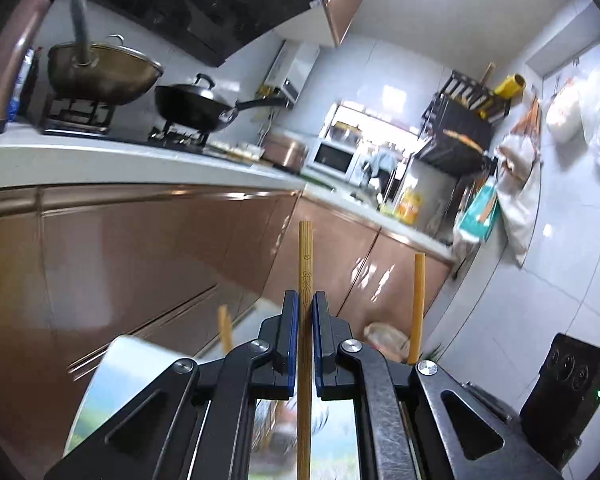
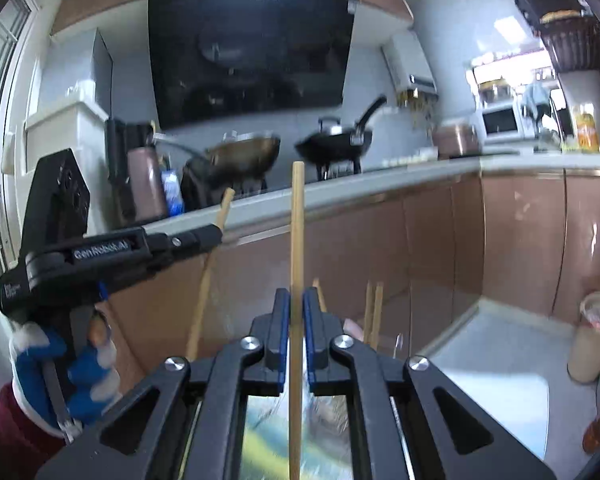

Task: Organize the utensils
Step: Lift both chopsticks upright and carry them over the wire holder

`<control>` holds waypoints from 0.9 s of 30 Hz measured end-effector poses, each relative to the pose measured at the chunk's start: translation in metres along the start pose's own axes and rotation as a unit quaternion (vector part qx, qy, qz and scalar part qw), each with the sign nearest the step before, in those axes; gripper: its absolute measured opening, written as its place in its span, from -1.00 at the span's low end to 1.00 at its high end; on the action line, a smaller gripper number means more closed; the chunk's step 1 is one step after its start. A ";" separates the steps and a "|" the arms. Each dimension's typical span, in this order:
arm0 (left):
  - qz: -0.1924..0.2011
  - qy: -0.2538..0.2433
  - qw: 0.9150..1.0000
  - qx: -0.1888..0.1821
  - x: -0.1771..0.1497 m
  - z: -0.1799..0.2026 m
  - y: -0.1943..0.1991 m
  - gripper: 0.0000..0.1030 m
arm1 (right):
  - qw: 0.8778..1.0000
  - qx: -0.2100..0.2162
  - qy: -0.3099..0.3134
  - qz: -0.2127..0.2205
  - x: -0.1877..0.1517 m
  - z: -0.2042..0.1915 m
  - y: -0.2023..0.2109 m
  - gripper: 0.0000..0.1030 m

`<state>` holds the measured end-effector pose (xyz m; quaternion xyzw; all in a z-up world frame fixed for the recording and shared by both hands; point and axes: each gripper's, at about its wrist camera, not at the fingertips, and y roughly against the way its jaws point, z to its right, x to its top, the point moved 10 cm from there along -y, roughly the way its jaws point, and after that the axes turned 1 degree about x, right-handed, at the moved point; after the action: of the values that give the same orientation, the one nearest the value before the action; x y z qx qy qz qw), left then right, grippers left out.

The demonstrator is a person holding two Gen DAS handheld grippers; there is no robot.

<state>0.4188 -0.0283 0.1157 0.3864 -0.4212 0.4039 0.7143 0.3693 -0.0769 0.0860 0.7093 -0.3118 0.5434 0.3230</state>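
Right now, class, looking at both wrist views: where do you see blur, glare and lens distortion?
Left wrist view: the countertop bows from fisheye distortion, window glare washes out the microwave, and the chopstick in the left gripper is sharp. Right wrist view: the range hood and woks look motion-blurred, and the cabinet doors show glare streaks.

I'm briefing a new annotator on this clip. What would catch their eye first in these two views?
Each black two-finger gripper clamps one upright pale bamboo chopstick: the left gripper holds a printed chopstick, the right gripper a plain chopstick. Behind, on the white counter, stand a brass-coloured lidded wok and a black frying pan.
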 end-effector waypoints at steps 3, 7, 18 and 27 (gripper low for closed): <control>0.019 0.000 1.000 -0.010 0.010 0.003 -0.025 -0.88 | 1.000 0.001 0.013 0.023 0.011 0.007 -0.017 -0.87; 0.034 0.002 0.999 -0.022 0.012 0.002 -0.052 -0.88 | 0.999 -0.006 0.026 0.041 0.013 0.019 -0.040 -0.87; 0.064 -0.010 0.998 0.016 -0.006 -0.029 -0.103 -0.88 | 0.997 -0.032 0.051 0.057 -0.008 0.043 -0.086 -0.87; 0.095 -0.029 0.994 0.054 -0.020 -0.031 -0.110 -0.88 | 0.995 -0.070 0.066 0.034 -0.042 0.056 -0.100 -0.87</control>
<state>0.5210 -0.0467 0.0632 0.3942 -0.4543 0.4806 0.6381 0.4715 -0.0583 0.0218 0.6364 -0.3508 0.5765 0.3735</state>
